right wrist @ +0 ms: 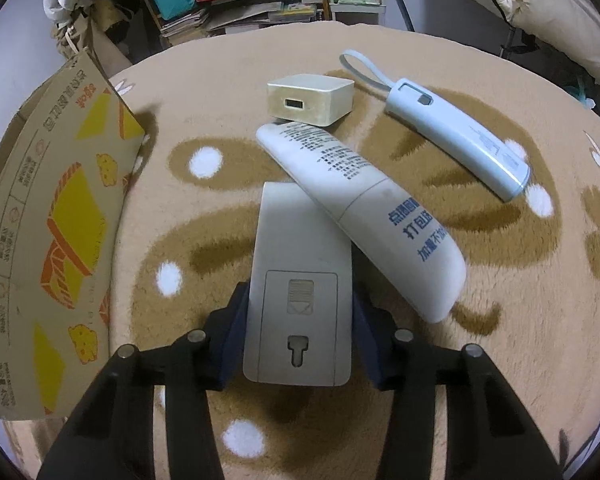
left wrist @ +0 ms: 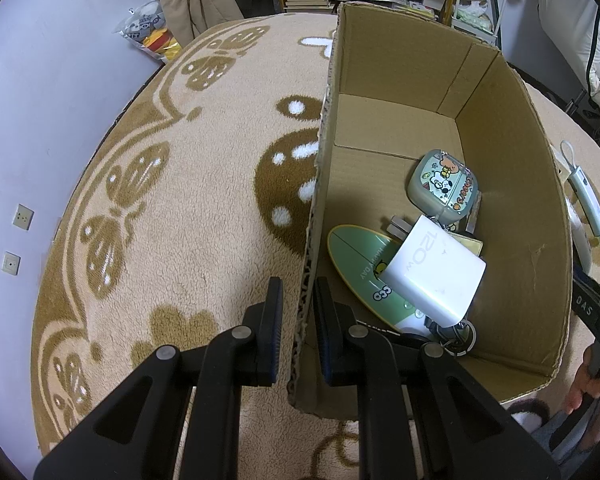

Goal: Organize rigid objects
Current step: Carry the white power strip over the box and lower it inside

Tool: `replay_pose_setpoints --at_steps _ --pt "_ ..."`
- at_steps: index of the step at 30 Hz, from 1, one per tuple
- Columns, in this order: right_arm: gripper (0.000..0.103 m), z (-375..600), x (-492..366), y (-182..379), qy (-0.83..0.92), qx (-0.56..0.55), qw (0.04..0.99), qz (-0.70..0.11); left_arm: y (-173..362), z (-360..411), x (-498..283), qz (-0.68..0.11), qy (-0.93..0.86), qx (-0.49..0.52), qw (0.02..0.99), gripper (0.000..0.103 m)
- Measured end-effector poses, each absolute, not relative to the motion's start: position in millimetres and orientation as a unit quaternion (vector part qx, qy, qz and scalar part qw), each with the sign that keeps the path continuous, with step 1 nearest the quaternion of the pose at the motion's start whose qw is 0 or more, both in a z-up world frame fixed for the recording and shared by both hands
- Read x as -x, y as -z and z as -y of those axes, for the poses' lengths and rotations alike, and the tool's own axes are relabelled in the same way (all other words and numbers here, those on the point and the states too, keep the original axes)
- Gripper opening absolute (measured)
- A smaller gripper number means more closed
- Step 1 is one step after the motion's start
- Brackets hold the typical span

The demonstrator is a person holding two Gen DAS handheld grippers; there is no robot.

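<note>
Surface: round table under a beige fleece blanket (left wrist: 204, 216) with brown butterfly and spotted patches; its rim curves off close to the wall on the left.
Cardboard box (left wrist: 512, 184): open-topped, standing on the blanket. Far half of its floor bare.
Box contents: white 120W charger (left wrist: 436, 272) lying on a green oval board (left wrist: 360, 268); cartoon-print case (left wrist: 444, 184) just beyond them; a key ring at the near corner.
Left tongs (left wrist: 298, 300): nearly shut, pinching the box's near side wall, one finger outside, one inside.
Right tongs (right wrist: 298, 312): roughly half open, fingers at either side of a white remote (right wrist: 300, 276) lying back-up; firm pad contact cannot be told.
Second remote (right wrist: 364, 208): white, blue lettering, lying across the far end of the first.
Cream USB charger (right wrist: 310, 100): touching the second remote's far tip.
Pale blue device with loop strap (right wrist: 460, 140): well to the right, open blanket around it.
Box from the right view: printed outer wall near the left table edge.
</note>
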State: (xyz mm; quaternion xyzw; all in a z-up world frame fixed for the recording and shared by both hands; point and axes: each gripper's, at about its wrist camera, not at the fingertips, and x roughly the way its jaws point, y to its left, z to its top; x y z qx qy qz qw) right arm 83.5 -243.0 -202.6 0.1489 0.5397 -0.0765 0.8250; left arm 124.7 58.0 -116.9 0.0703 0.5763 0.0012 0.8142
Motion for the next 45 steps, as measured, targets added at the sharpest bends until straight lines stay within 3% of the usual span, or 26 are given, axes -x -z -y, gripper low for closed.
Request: replay_pose_setpoints --at_steps 12,22,45 --pt "0.051 230 -70 178 0.035 -0.188 0.838 -0.511 117 -58 -125 -0.576 -0.001 -0.072 0.814 0.016" --pt "0.051 238 -74 173 0.018 -0.283 0.823 -0.492 117 -58 -125 -0.576 -0.001 -0.071 0.814 0.016" --pt "0.051 218 -87 96 -0.016 -0.256 0.873 -0.415 117 -58 -125 -0.576 -0.001 -0.071 0.814 0.016"
